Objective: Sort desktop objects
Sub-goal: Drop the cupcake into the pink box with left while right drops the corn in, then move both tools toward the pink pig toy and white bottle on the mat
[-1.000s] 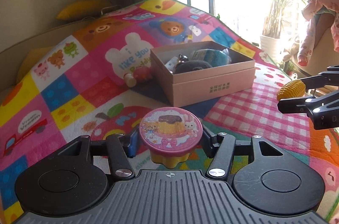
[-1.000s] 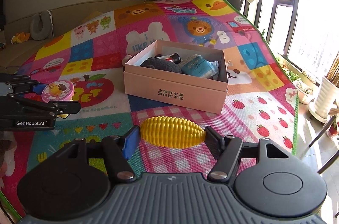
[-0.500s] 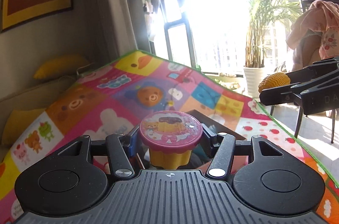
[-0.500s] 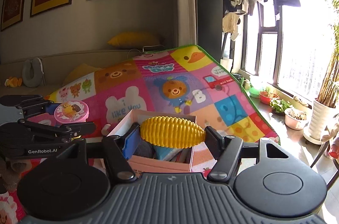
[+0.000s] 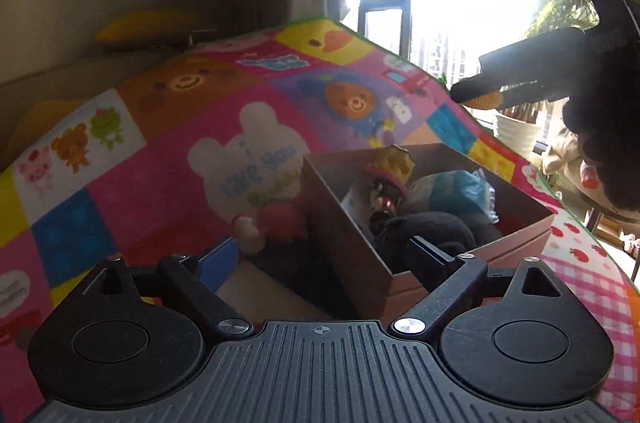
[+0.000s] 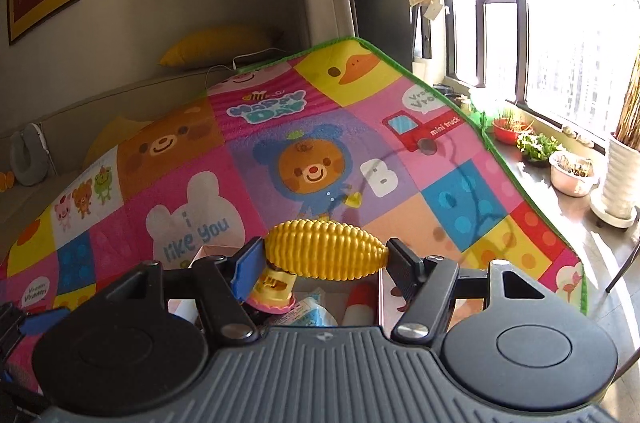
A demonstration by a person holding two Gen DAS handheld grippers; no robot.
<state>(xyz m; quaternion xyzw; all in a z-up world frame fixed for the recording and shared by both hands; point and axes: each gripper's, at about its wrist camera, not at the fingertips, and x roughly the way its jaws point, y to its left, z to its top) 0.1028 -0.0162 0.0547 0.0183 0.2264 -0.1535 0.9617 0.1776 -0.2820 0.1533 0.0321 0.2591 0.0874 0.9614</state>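
My left gripper is open and empty, just over the near left corner of the pink cardboard box. The pink-lidded yellow pudding cup lies tipped inside the box among a black plush and a blue packet. My right gripper is shut on a yellow toy corn cob and holds it above the box. The cup shows under the corn in the right wrist view. The right gripper and corn also show in the left wrist view.
The box sits on a colourful cartoon play mat. A red and white toy lies on the mat against the box's left wall. The mat's green edge borders a windowsill with potted plants.
My left gripper has opened and the pudding cup has dropped into the box. My right gripper has moved over the box, still holding the corn.
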